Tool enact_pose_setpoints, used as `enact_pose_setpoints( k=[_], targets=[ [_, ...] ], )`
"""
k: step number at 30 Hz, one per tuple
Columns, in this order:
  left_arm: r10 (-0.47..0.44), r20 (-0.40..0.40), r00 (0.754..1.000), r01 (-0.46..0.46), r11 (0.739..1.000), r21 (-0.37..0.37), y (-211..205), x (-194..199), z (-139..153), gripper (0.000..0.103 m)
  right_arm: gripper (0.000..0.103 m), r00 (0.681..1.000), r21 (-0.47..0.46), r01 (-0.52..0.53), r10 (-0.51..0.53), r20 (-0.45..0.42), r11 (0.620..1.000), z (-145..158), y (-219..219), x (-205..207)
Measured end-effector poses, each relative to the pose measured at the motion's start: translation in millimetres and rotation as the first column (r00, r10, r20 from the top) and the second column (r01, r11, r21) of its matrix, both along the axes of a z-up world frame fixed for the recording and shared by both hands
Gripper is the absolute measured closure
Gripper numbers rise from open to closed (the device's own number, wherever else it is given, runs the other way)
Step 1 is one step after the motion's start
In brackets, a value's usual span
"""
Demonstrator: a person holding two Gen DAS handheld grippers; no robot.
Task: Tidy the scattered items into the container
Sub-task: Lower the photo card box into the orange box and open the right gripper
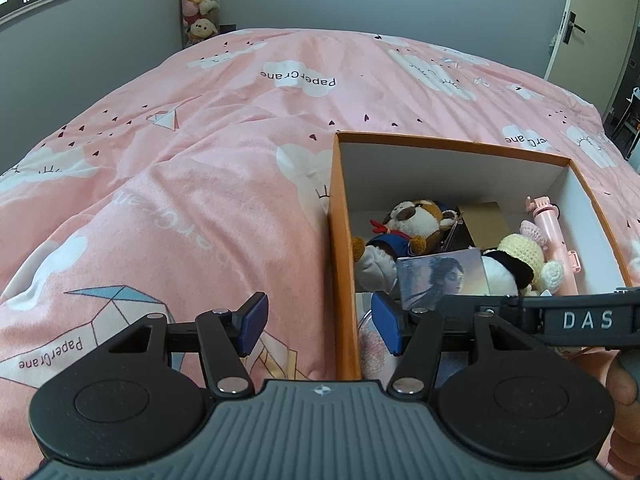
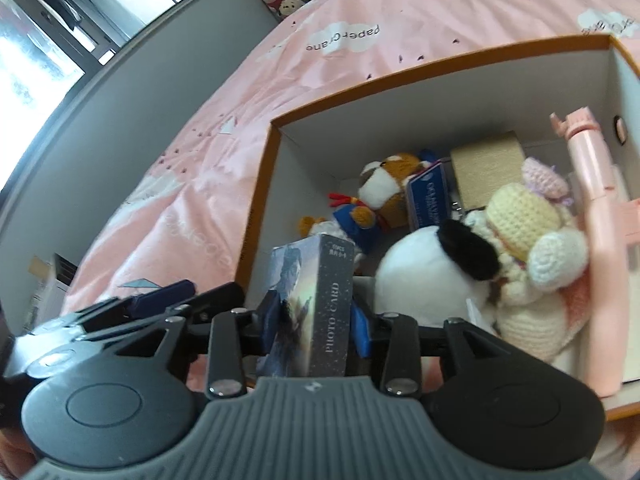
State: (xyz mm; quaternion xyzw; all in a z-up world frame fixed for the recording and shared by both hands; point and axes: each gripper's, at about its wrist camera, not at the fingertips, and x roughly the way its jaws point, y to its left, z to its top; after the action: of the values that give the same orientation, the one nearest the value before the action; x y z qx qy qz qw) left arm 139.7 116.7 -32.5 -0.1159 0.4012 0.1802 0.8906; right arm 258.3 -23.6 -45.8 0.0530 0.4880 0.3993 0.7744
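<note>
While hovering over the near end of the open orange cardboard box with white inner walls [image 2: 256, 208], flanks with the right gripper [image 2: 316, 320] a slim grey-blue carton lettered PHOTO CARD [image 2: 320, 280]. Stands upright there, one blue pad hard by each narrow side, top edge above the jaws. Cannot tell whether pressing on it or merely beside it. Places that carton just inside the box's near left corner, above the floor of the box, not yet lying among the rest.

Already in the box: a brown-and-white plush dog in a blue outfit [image 2: 384, 184] towards the far left; a dark blue printed booklet [image 2: 428, 196] leaning just beside it; a small tan cardboard carton [image 2: 488, 168] against the far wall; a round white-and-black plush toy [image 2: 432, 272] near the middle; a cream crocheted doll with a lilac cap [image 2: 528, 216] touching it; a long pale pink plastic stick [image 2: 596, 220] propped along the right wall.

From the left wrist view, shows the left gripper [image 1: 320, 326] with jaws wide apart and nothing between them. Straddles the box's left wall [image 1: 342, 240]: one pad over the pink cloud-printed quilt [image 1: 200, 160], the other over the box interior. Just beside it to the right, crosses the box's near edge with the right gripper's black body.
</note>
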Motion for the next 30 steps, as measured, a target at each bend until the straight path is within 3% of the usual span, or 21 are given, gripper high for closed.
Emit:
enact_pose_setpoints(
  k=[7,9,12,23,30],
  targets=[
    [0.014,-0.007,1.000,-0.014,1.000,-0.007,-1.1,-6.1,-2.4,0.038,0.059,0.997,-0.058,-0.038,0.042,0.072,0.998,0.4,11.4,-10.1],
    [0.032,-0.004,0.999,-0.032,0.999,0.001,-0.2,-9.1,-2.7,0.038,0.062,0.996,-0.045,-0.055,0.058,0.065,0.997,-0.4,13.2,-10.5],
    [0.059,0.012,0.998,-0.058,0.997,-0.052,6.0,-14.8,-4.6,0.037,0.065,0.998,-0.018,-0.067,0.067,0.020,0.998,-4.8,13.4,-7.6],
    [0.081,0.022,0.996,-0.080,0.996,-0.032,7.3,-21.7,-2.4,0.034,0.055,0.992,-0.101,-0.048,0.060,0.110,0.994,3.8,11.8,-20.9],
    [0.105,0.020,0.994,-0.104,0.993,-0.060,15.4,-26.9,-3.1,0.034,0.049,0.987,-0.158,-0.011,0.037,0.158,0.987,6.7,12.4,-24.8]
  ],
)
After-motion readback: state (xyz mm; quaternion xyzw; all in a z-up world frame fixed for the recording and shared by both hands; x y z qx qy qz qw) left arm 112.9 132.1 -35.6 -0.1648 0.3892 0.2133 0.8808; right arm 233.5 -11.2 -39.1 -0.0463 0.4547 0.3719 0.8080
